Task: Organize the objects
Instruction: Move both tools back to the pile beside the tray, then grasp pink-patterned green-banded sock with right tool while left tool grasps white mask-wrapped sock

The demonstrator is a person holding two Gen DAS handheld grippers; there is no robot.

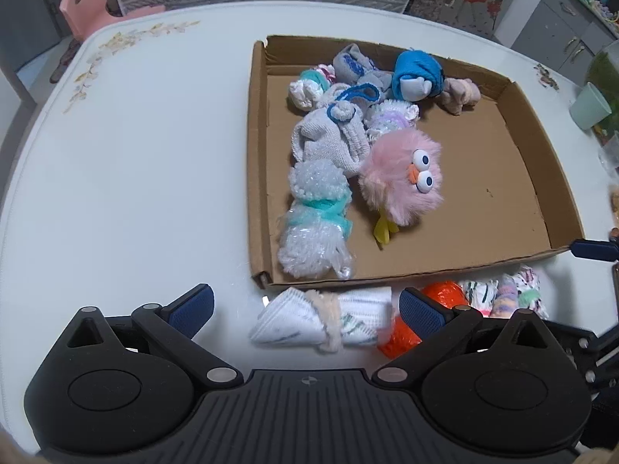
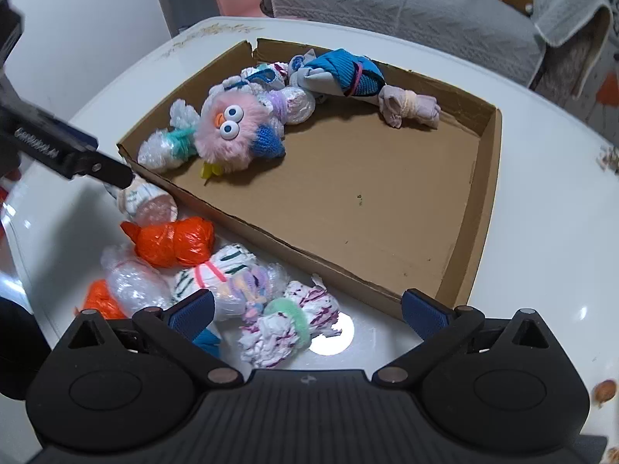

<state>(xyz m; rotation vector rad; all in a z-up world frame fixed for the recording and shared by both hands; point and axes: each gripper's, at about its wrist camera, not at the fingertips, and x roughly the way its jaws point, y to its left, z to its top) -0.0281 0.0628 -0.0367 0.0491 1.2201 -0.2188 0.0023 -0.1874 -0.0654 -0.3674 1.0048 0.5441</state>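
In the left wrist view, the left gripper [image 1: 305,307] is seen with its jaws spread wide and nothing gripped. Between them, at twelve o'clock from the camera, a folded white cloth bundle tied with a beige band [image 1: 323,321] lies on the glossy white worktop [image 1: 135,174]; it is judged to be the next thing to be taken, since the jaws are already set either side of it. An orange plastic-wrapped bundle [image 1: 398,338] is partly hidden behind the jaw at the right. Just beyond, at about one o'clock, a shallow brown cardboard tray [image 1: 499,201] is seen, and items already sorted are crowded along its left wall: a fluffy pink toy with big eyes [image 1: 402,178], a grey knitted sock bundle [image 1: 329,143] and a bubble-wrap bundle with a teal band [image 1: 313,216]. The right half of the tray is left bare, presumably as room for what remains outside.

In the right wrist view, the right gripper [image 2: 307,315] is likewise shown fully open and empty. A white-and-purple speckled cloth roll with a green band [image 2: 288,324] lies between its jaws at twelve o'clock, on the worktop beside the tray's near wall. At ten to eleven o'clock the rest of the unsorted pile is gathered: a clear bubble-wrap bundle [image 2: 133,280] and a white-and-green striped bundle with a pink tie [image 2: 211,272]. The other gripper's dark arm is seen reaching in at nine o'clock. Each gripper appears to be positioned over its own bundle so that two items may be lifted into the tray together.
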